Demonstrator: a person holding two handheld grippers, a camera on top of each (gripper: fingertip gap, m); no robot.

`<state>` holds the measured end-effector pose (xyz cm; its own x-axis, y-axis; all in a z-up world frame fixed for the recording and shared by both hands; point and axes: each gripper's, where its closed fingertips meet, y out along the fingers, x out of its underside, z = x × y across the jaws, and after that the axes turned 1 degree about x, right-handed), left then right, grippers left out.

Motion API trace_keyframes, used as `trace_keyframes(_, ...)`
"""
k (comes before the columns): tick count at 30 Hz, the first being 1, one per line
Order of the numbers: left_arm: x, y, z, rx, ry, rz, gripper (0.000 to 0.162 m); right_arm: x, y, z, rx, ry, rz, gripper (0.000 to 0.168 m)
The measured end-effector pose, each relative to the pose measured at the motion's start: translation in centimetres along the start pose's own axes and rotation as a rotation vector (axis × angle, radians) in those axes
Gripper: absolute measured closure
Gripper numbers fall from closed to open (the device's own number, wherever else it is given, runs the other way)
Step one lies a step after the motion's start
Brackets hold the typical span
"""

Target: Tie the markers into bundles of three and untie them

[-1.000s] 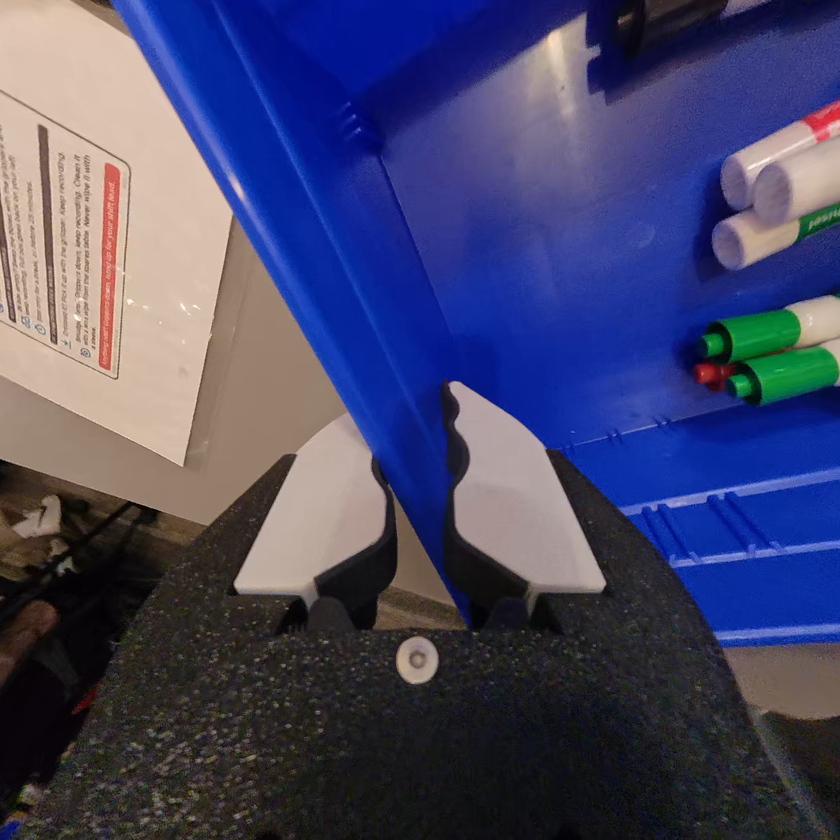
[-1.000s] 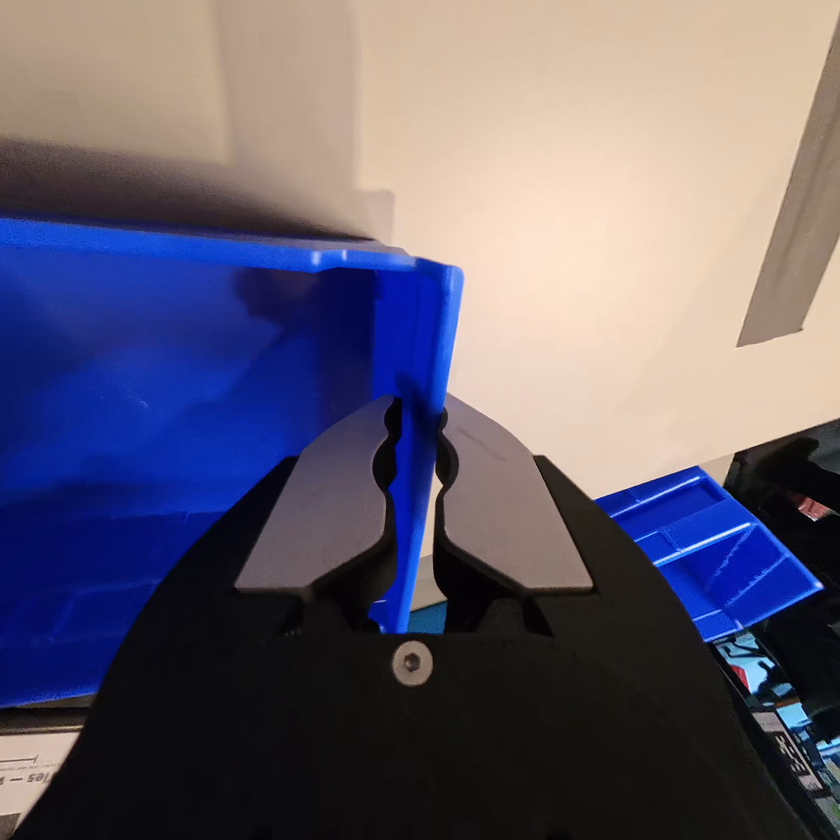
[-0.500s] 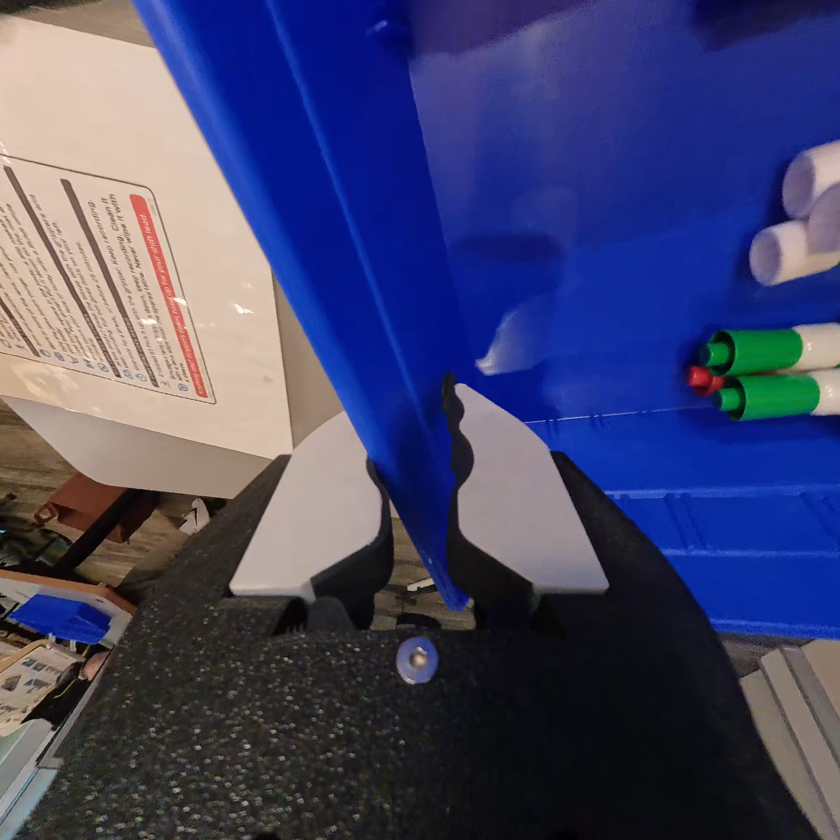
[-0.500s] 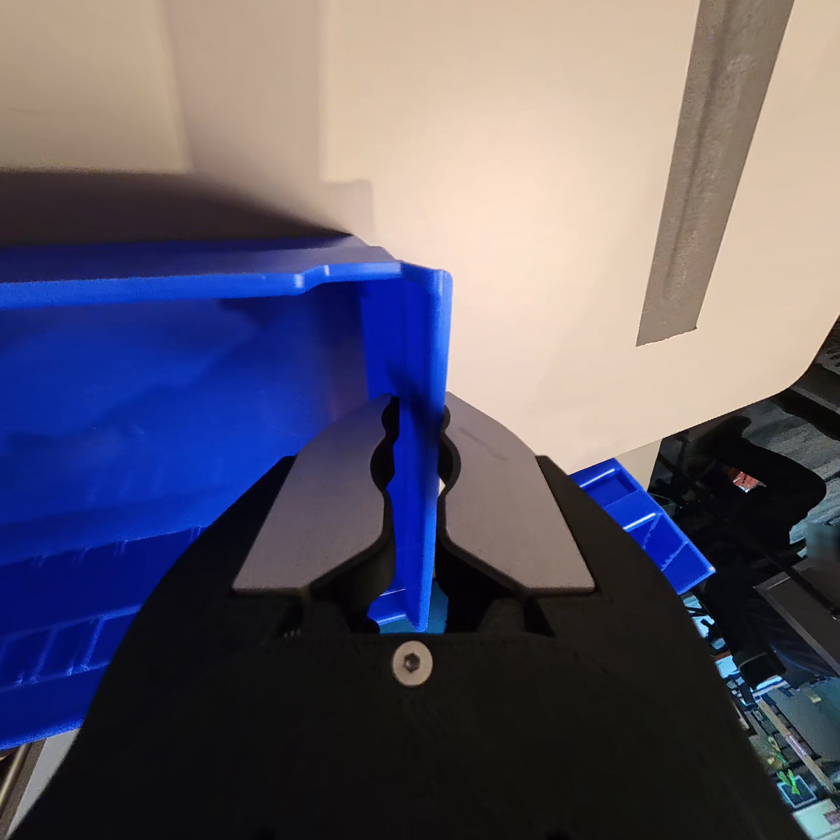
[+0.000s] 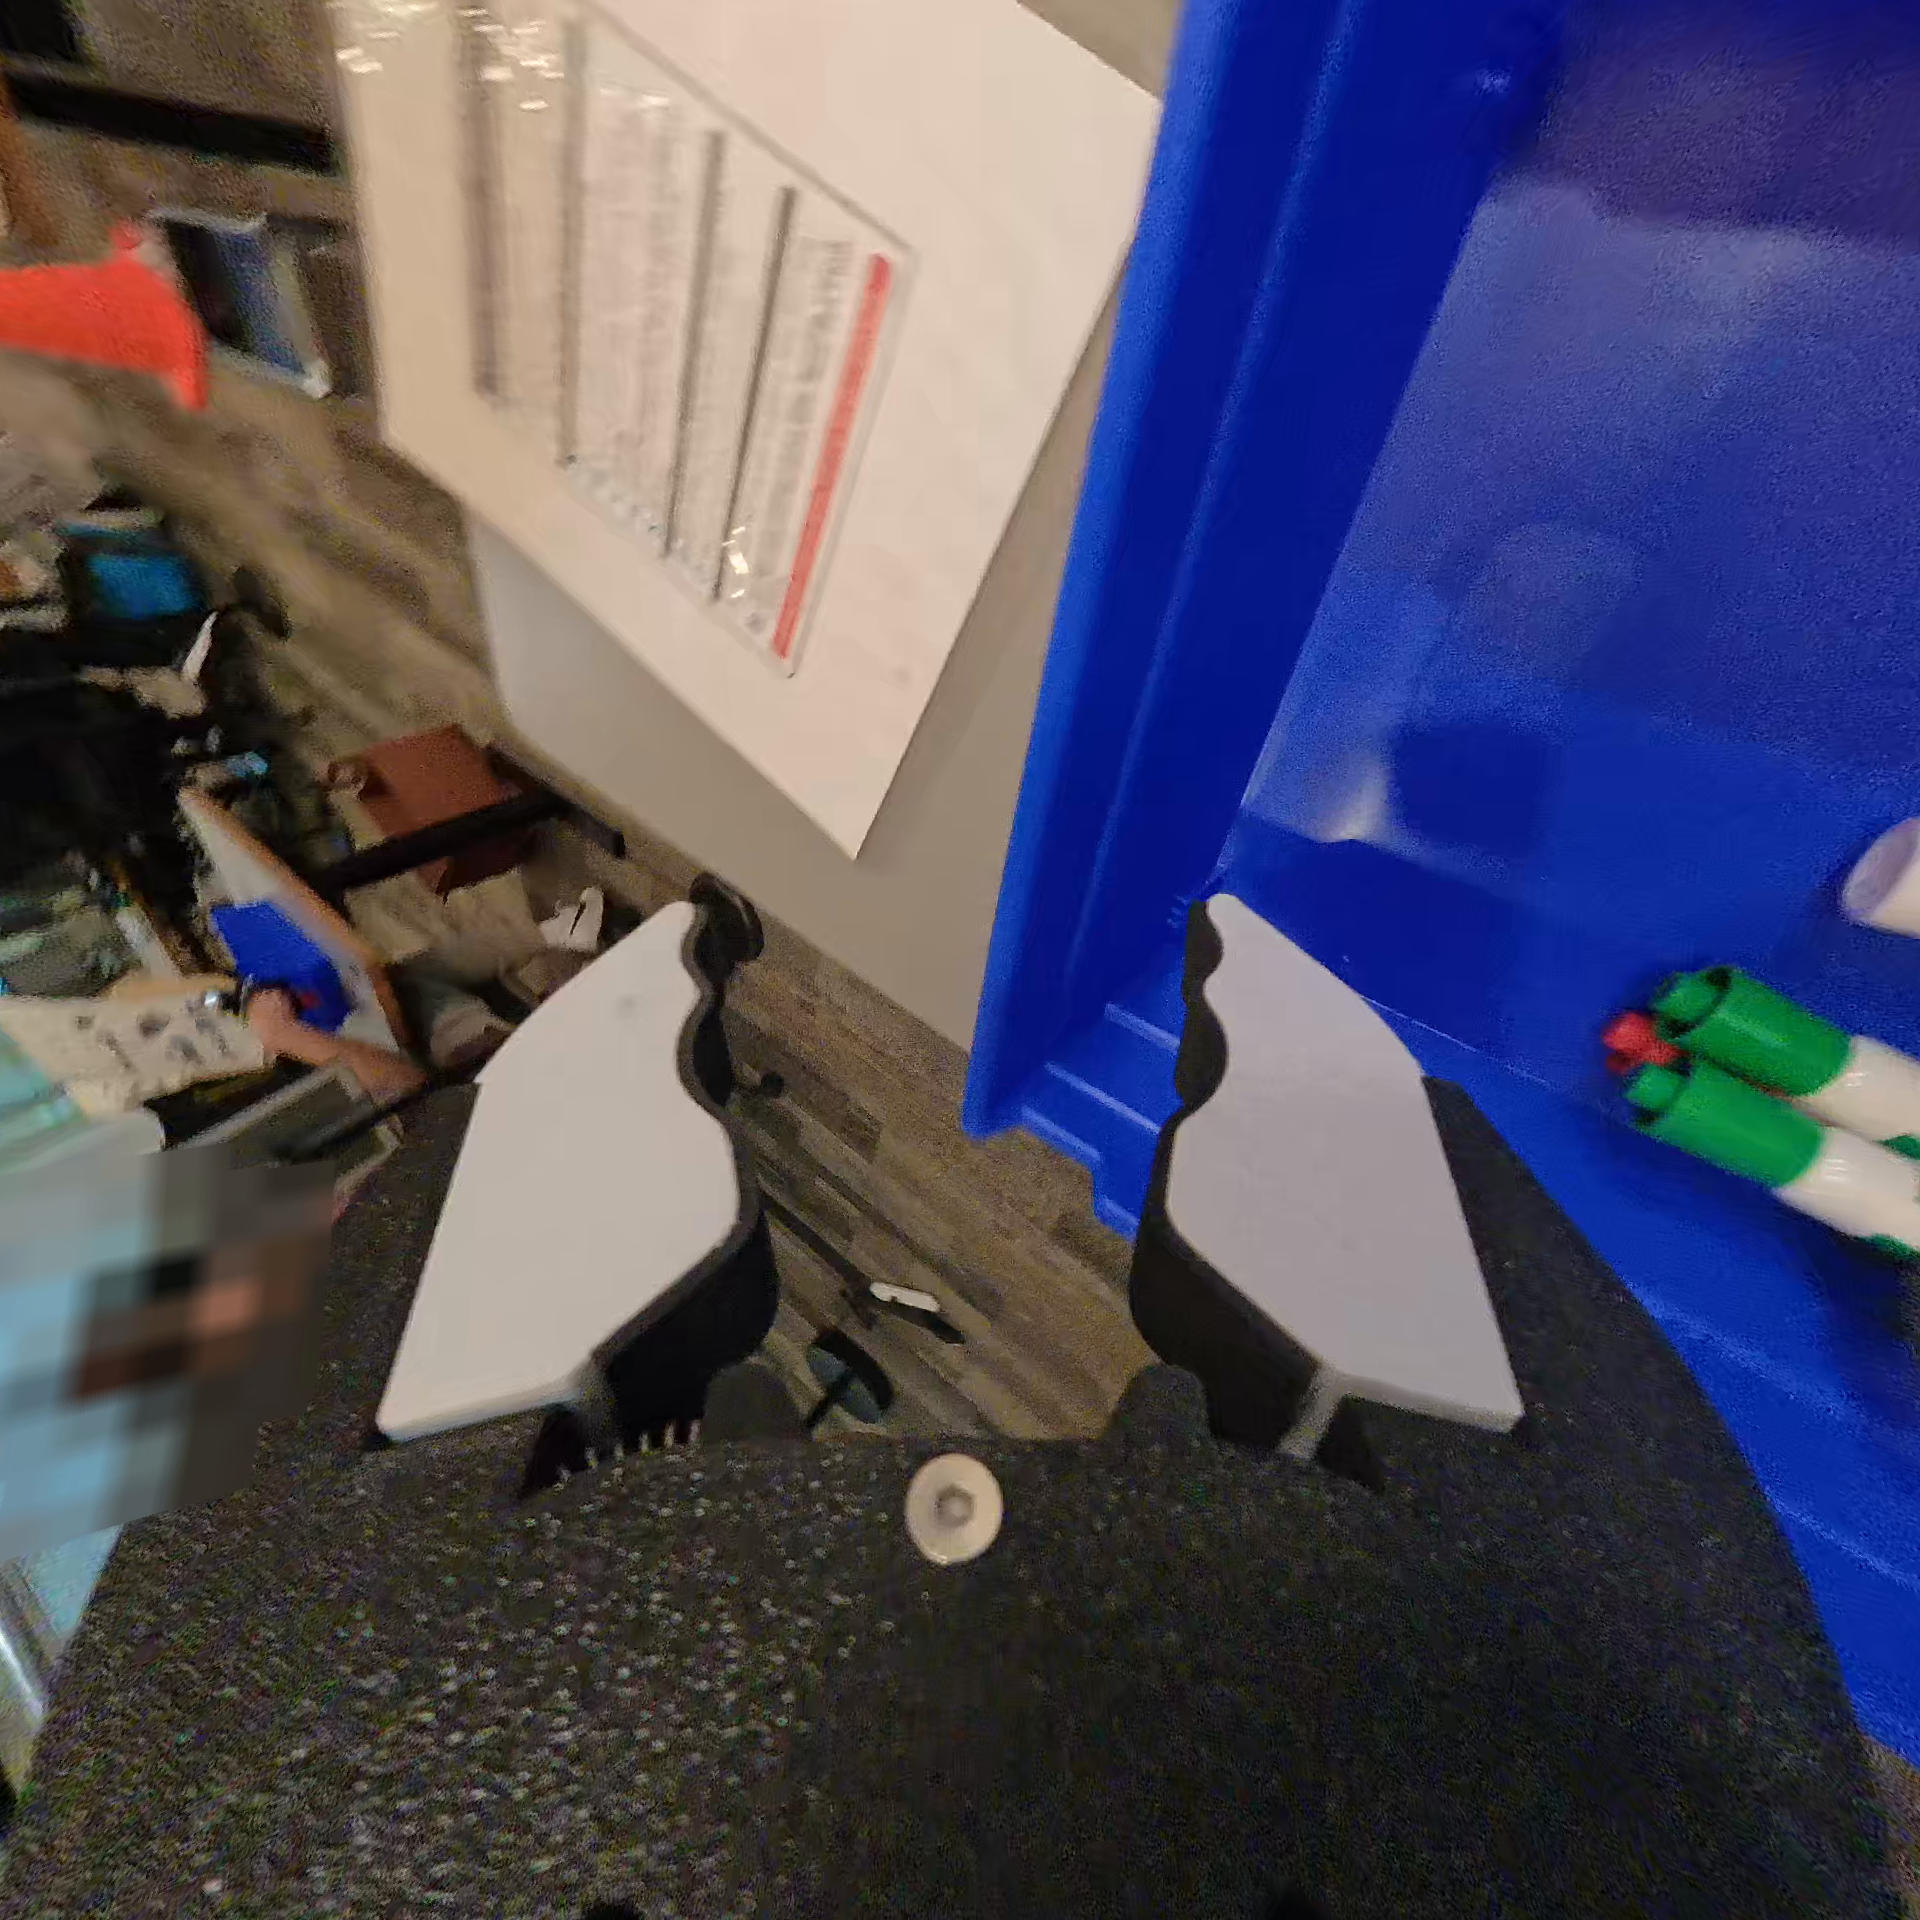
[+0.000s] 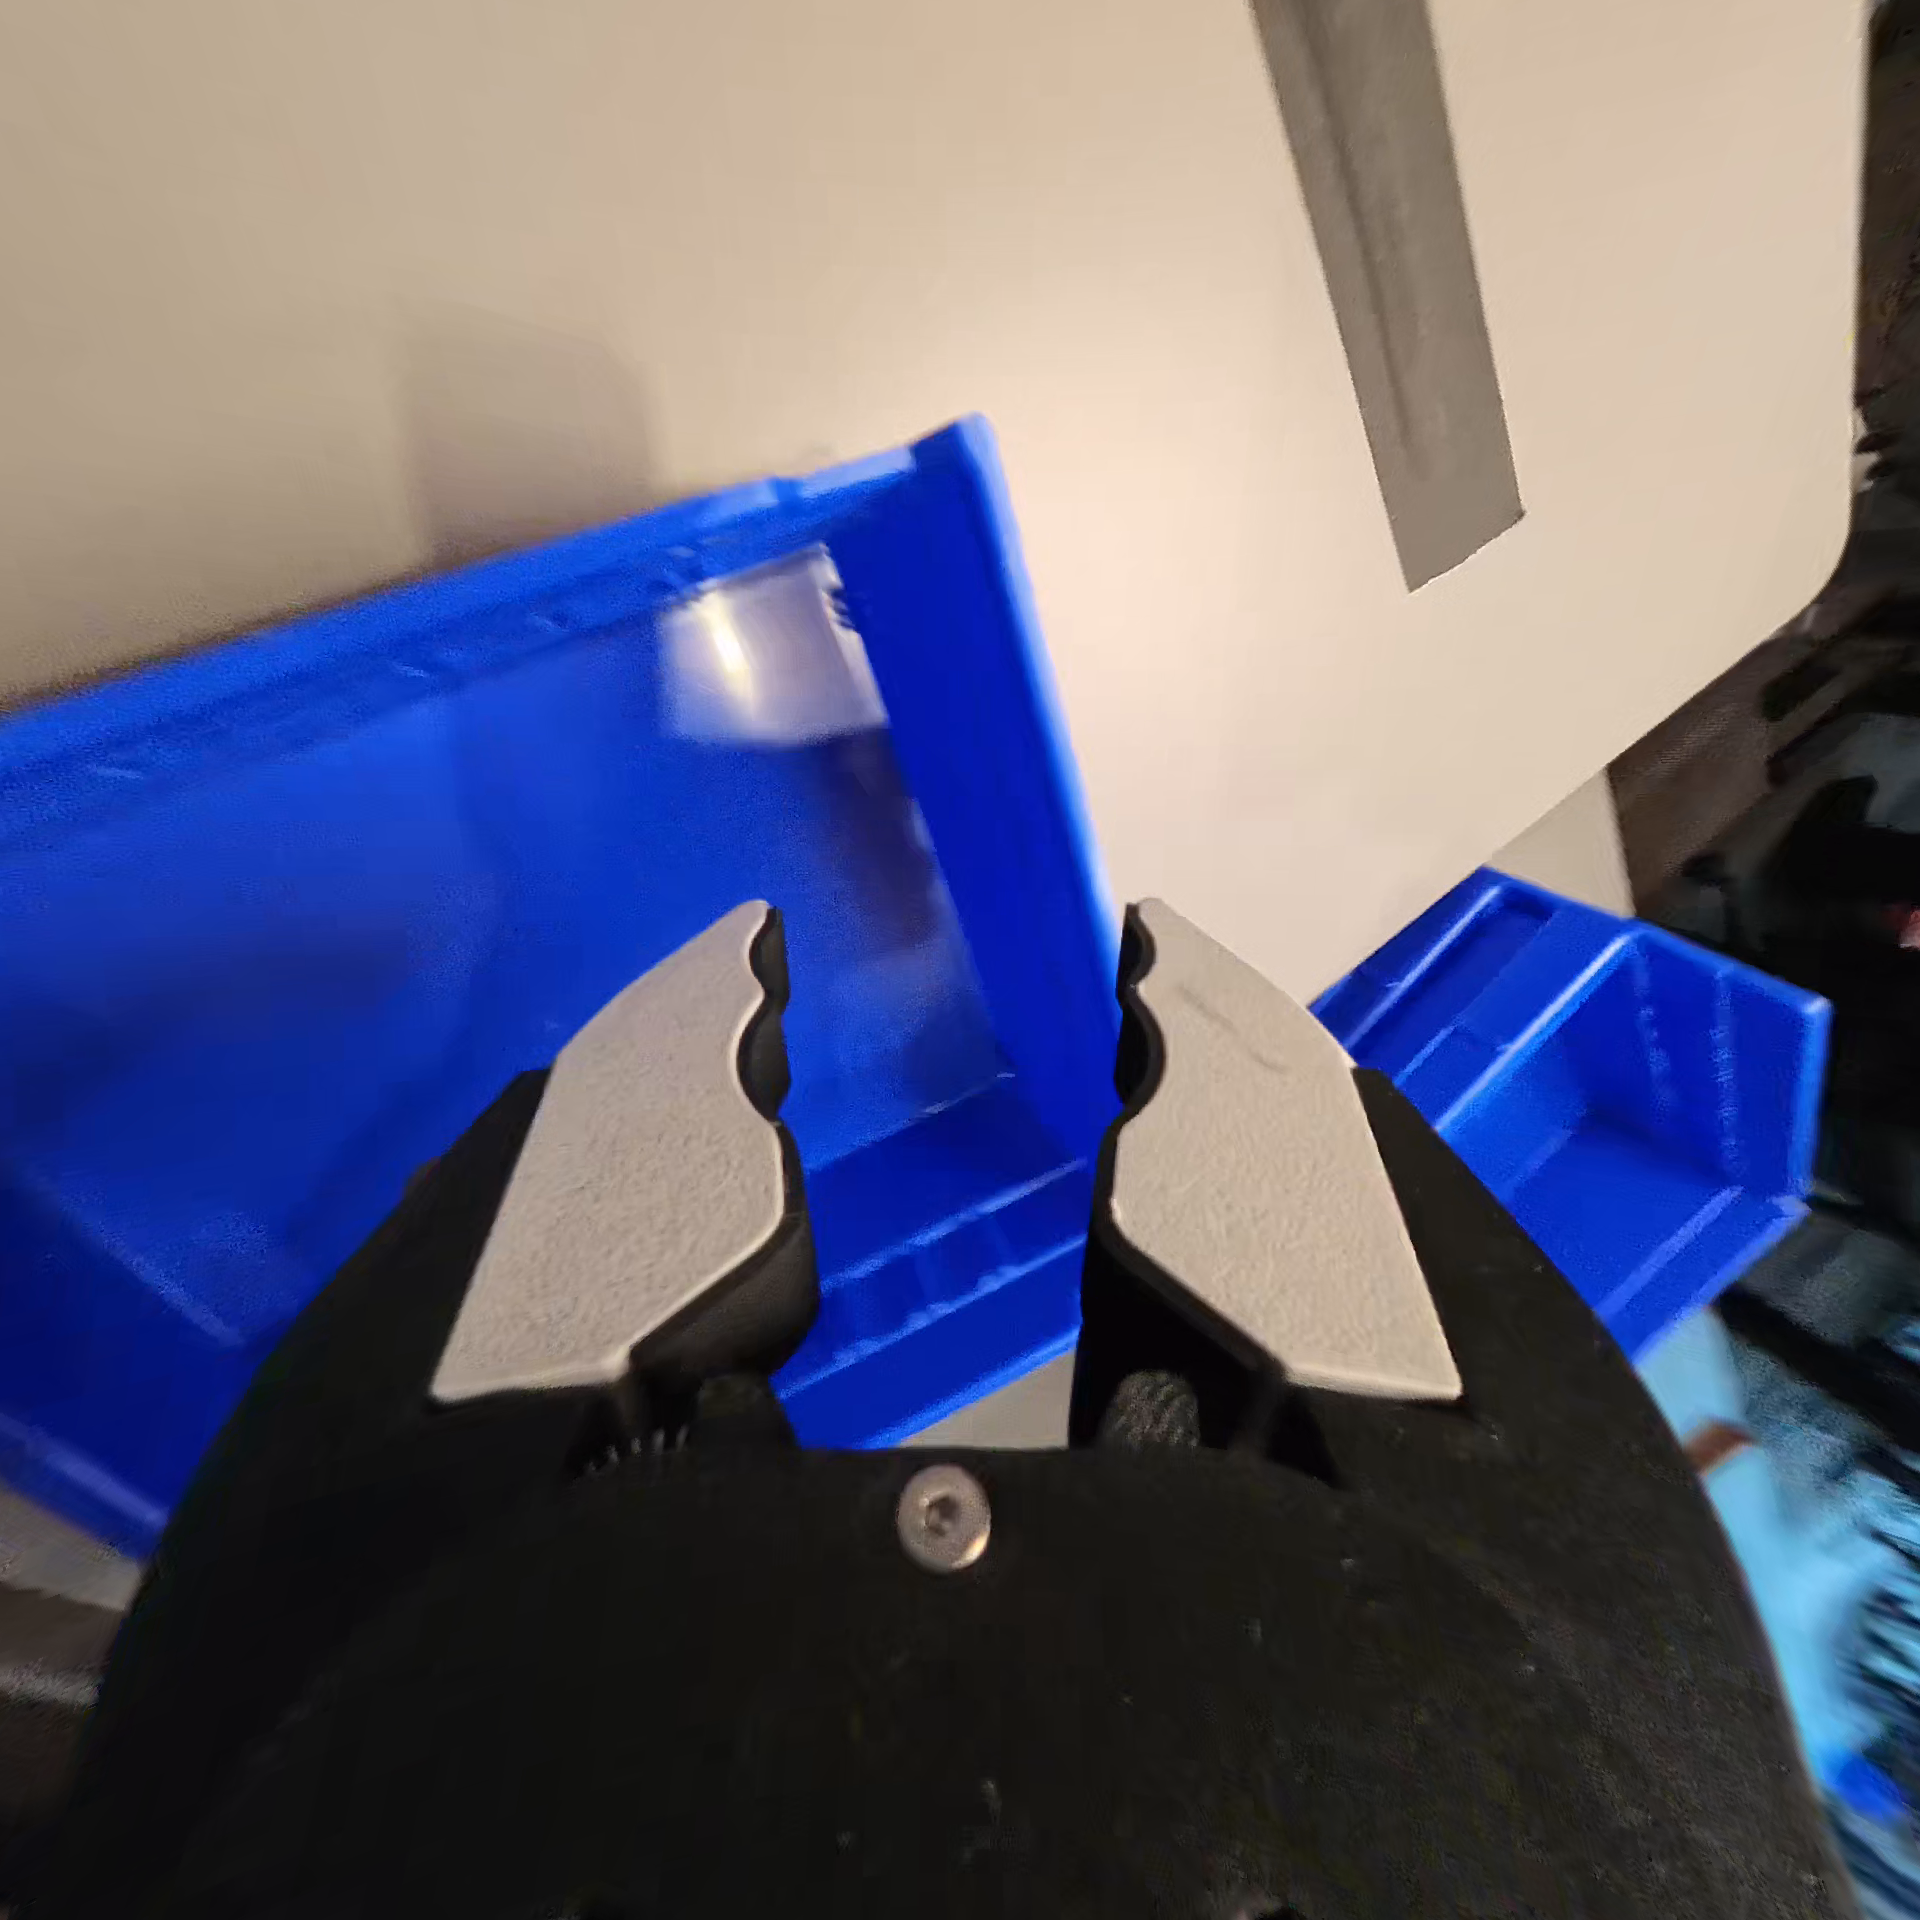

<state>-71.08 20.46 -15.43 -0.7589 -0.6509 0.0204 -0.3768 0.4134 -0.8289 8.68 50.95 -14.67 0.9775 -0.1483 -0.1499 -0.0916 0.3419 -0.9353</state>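
A large blue bin (image 5: 1195,520) fills the right of the left wrist view. Inside it lie a bundle of markers with green caps (image 5: 1745,1049), one with a red tip (image 5: 1631,1039), and the white end of another marker (image 5: 1886,883). My left gripper (image 5: 961,914) is open; the bin's side wall stands between the fingers, close to the right one, and is not pressed. In the right wrist view my right gripper (image 6: 953,914) is open too. The bin's other side wall (image 6: 987,727) stands between its fingers, near the right one.
A white table bears a laminated sheet (image 5: 707,343). A smaller blue bin (image 6: 1579,1091) lies to the right, beyond the table edge. A grey strip (image 6: 1382,260) crosses the white surface. The floor to the left is cluttered (image 5: 260,935). About 85 cm separates my left fingertips from my right.
Both grippers were shut on the bin's side walls and have now opened wide, letting go. The bin looks more tilted and the views are blurred by motion.
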Motion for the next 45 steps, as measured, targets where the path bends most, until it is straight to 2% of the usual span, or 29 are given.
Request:
trace_keyframes(3, -0.7, -4.2, 2.4, 0.005, -0.166, 0.048, 0.076, -0.2, -5.0, -7.4, -0.146, 0.105, 0.211, 0.099)
trace_keyframes(6, -3.6, -9.6, 10.2, 0.180, -0.190, 0.207, 0.076, 3.1, -7.2, -16.4, -0.168, -0.046, 0.237, 0.096)
trace_keyframes(10, -4.7, -14.3, 20.4, 0.337, -0.038, 0.311, 0.089, 7.5, -4.8, -22.7, -0.137, -0.177, 0.103, 0.105)
trace_keyframes(15, -2.8, -13.8, 25.2, 0.342, 0.011, 0.286, 0.105, 10.2, -1.5, -23.7, -0.155, -0.230, -0.012, 0.118)
trace_keyframes(18, -2.1, -12.9, 26.0, 0.300, 0.029, 0.290, 0.112, 12.1, 0.2, -23.1, -0.139, -0.265, -0.098, 0.127)
trace_keyframes(21, -1.1, -11.5, 26.8, 0.291, 0.059, 0.232, 0.114, 12.8, 0.8, -23.2, -0.174, -0.242, -0.111, 0.144)
trace_keyframes(24, -0.4, -10.0, 27.8, 0.327, 0.082, 0.192, 0.125, 13.6, 1.0, -22.0, -0.131, -0.229, -0.139, 0.143)
trace_keyframes(26, -0.3, -10.1, 28.5, 0.382, 0.085, 0.209, 0.140, 14.1, 1.2, -20.9, -0.087, -0.213, -0.148, 0.141)
trace_keyframes(29, 0.4, -10.0, 28.4, 0.404, 0.050, 0.203, 0.140, 14.8, 0.9, -19.6, -0.040, -0.165, -0.142, 0.138)
trace_keyframes(30, 0.8, -10.1, 28.6, 0.435, 0.026, 0.188, 0.134, 14.9, 0.4, -19.5, -0.047, -0.133, -0.127, 0.135)
trace_keyframes(32, 1.0, -10.8, 28.1, 0.471, -0.072, 0.186, 0.111, 14.9, -1.6, -19.6, -0.048, -0.078, -0.098, 0.133)
trace_keyframes(33, 0.8, -11.4, 27.4, 0.479, -0.141, 0.206, 0.108, 14.6, -2.8, -20.0, -0.054, -0.064, -0.078, 0.134)
trace_keyframes(36, -0.1, -11.7, 23.1, 0.415, -0.405, 0.282, 0.107, 12.0, -6.4, -23.5, -0.151, -0.052, 0.015, 0.134)
trace_keyframes(39, -0.3, -9.4, 19.3, 0.363, -0.663, 0.254, 0.108, 7.9, -8.1, -28.2, -0.251, -0.117, 0.103, 0.134)
trace_keyframes(43, -0.3, -5.5, 19.0, 0.434, -0.863, 0.106, 0.113, 4.0, -7.0, -34.0, -0.379, -0.237, 0.168, 0.133)
trace_keyframes(45, -0.4, -4.2, 19.8, 0.479, -0.869, 0.051, 0.127, 3.0, -6.0, -35.8, -0.422, -0.270, 0.183, 0.133)
